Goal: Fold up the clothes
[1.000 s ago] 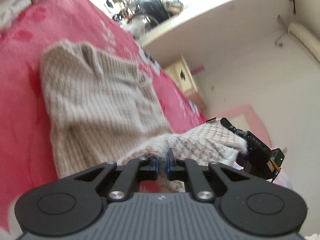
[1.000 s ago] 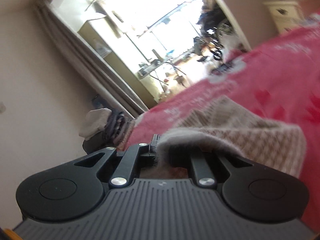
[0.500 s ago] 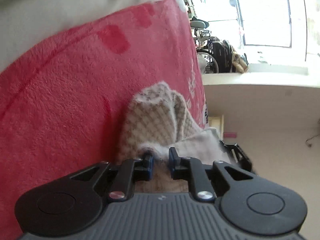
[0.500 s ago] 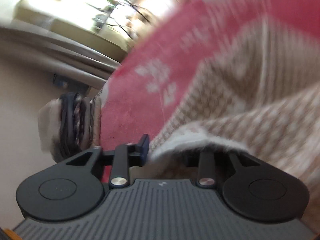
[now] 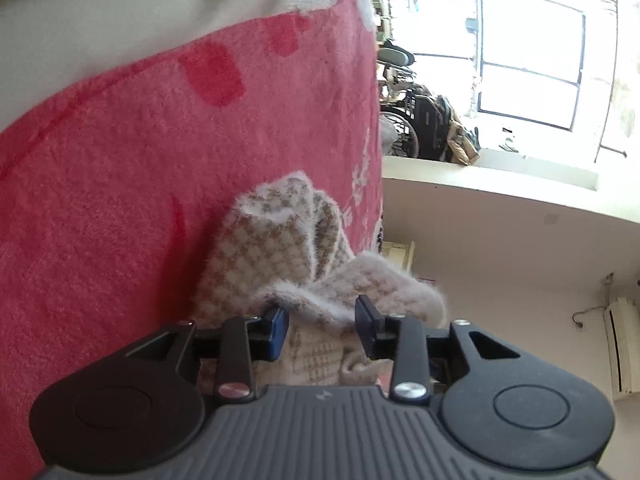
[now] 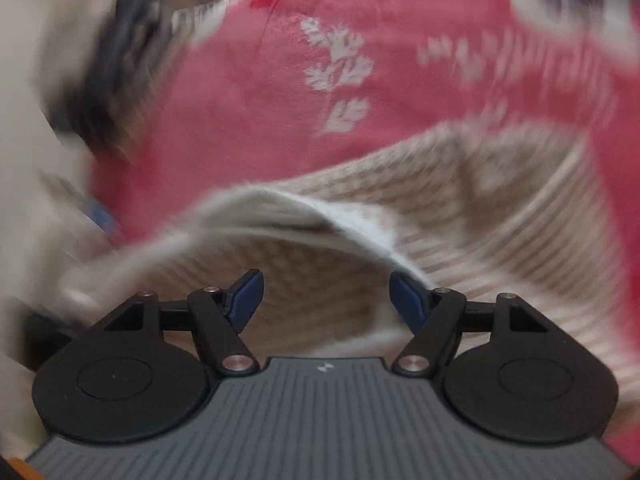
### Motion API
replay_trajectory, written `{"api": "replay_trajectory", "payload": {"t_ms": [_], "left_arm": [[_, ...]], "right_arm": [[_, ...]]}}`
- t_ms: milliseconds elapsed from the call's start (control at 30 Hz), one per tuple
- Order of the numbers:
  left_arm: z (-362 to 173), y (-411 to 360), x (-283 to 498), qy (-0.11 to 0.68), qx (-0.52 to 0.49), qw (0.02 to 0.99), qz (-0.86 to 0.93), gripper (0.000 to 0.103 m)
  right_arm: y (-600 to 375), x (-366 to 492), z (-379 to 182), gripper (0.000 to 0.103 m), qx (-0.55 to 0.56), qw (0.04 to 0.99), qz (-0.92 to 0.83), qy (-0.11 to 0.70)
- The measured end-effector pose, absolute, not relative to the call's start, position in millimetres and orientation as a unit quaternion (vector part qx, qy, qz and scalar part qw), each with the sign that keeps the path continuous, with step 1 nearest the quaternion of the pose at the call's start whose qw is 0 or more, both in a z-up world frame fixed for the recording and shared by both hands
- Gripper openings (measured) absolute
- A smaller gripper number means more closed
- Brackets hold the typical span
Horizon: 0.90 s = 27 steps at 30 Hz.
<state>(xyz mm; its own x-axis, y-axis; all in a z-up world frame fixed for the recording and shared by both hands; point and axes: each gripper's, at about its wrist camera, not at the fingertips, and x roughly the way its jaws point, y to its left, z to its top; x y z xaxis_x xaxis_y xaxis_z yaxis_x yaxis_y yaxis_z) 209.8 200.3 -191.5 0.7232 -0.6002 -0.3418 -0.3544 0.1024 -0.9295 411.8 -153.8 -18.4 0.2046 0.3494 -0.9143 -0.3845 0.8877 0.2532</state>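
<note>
A fuzzy beige-and-white checked knit sweater (image 5: 272,248) lies bunched on a red blanket (image 5: 160,160). My left gripper (image 5: 322,316) sits low over its near edge. Its jaws are opening, and a fluffy fold lies loosely between the blue pads (image 5: 280,322) without being pinched. In the blurred right wrist view the same sweater (image 6: 500,208) spreads over the blanket (image 6: 260,100) with a white-trimmed edge curling up. My right gripper (image 6: 326,292) points down at it. Its jaws are also opening and stand wide, and the knit lies below them, not gripped.
A white cloth (image 5: 120,8) lies on the blanket beyond the sweater. Past the bed's edge are a bright window (image 5: 528,52), a wheelchair-like frame (image 5: 420,120) and a wall air conditioner (image 5: 620,344). A dark blurred pile (image 6: 108,72) sits beside the bed.
Both grippers were shut on the sweater's edge and have spread their jaws, letting it go. The left one rolled and sank to the blanket. The right one swung down over the sweater.
</note>
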Motion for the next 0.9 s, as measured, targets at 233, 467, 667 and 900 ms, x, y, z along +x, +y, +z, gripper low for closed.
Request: {"api": "replay_trajectory", "payload": {"t_ms": [233, 467, 667, 900], "left_arm": [[-190, 207, 199, 0.341, -0.662, 0.658, -0.112, 0.052], [-175, 207, 206, 0.333, -0.643, 0.685, -0.087, 0.051], [-150, 206, 213, 0.301, -0.606, 0.733, -0.066, 0.051], [-134, 191, 196, 0.335, -0.536, 0.773, -0.056, 0.052]], "right_arm": [[-236, 333, 40, 0.072, 0.195, 0.87, 0.321, 0.32], [-245, 243, -50, 0.063, 0.11, 0.834, 0.364, 0.399], [-239, 304, -71, 0.037, 0.098, 0.875, 0.287, 0.378], [-306, 381, -46, 0.049, 0.289, 0.9, 0.187, 0.268]]}}
